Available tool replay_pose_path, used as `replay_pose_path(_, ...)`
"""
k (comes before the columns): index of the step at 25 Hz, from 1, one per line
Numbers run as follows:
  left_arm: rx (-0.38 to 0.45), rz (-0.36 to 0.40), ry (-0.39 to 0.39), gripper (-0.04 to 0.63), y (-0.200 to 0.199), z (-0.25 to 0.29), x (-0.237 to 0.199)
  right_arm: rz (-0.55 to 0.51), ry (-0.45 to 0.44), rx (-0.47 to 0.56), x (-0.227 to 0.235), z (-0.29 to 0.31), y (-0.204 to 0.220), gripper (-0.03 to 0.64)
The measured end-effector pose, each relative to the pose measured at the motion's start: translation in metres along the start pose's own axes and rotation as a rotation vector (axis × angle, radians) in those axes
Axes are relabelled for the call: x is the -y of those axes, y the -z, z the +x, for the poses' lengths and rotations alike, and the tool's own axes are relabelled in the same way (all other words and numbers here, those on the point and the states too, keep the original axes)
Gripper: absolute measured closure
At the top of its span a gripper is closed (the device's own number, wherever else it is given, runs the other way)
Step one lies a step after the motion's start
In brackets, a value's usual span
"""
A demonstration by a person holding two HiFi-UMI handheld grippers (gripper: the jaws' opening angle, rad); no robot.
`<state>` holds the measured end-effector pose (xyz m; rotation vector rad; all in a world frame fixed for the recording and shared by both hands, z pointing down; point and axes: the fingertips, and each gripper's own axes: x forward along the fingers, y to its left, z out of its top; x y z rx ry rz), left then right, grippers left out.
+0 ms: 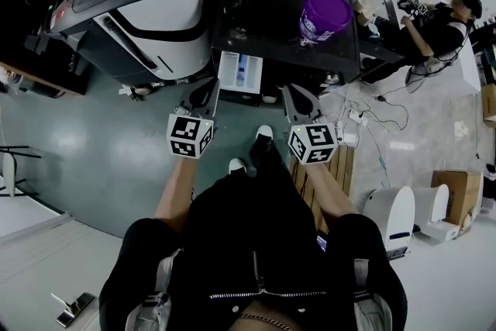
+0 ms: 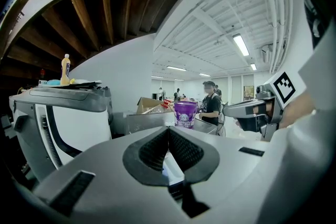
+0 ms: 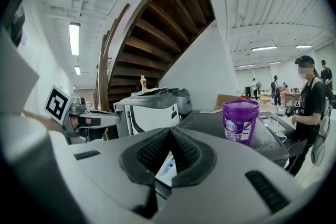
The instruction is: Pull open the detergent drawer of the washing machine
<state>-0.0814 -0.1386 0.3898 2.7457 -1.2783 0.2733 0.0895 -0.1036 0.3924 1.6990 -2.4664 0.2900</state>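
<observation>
In the head view the dark washing machine [image 1: 263, 12] stands ahead of me. Its white detergent drawer [image 1: 240, 72] sticks out of the front, with a blue insert showing inside. My left gripper [image 1: 208, 89] hovers just left of the drawer's front edge, shut and empty. My right gripper [image 1: 294, 93] is a little to the drawer's right, also shut with nothing in it. In the left gripper view the pads meet at the tip [image 2: 168, 131], with the drawer [image 2: 171, 171] seen below them. The right gripper [image 3: 169, 132] shows the same, with the drawer [image 3: 165, 168] beneath.
A purple tub [image 1: 324, 14] stands on the washing machine's top. A white and black machine [image 1: 147, 4] is close on the left. A person [image 1: 434, 23] sits at the right. Cables [image 1: 364, 120] and a wooden pallet [image 1: 341, 167] lie on the floor beside my right foot.
</observation>
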Motion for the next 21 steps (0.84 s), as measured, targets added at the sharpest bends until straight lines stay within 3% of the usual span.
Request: replay_pose_path(21, -0.041, -0.029, -0.004, 0.574, 0.018, -0.004, -0.007, 0.005, -0.024, -0.022, -0.009, 0.006, 0.011, 0.614)
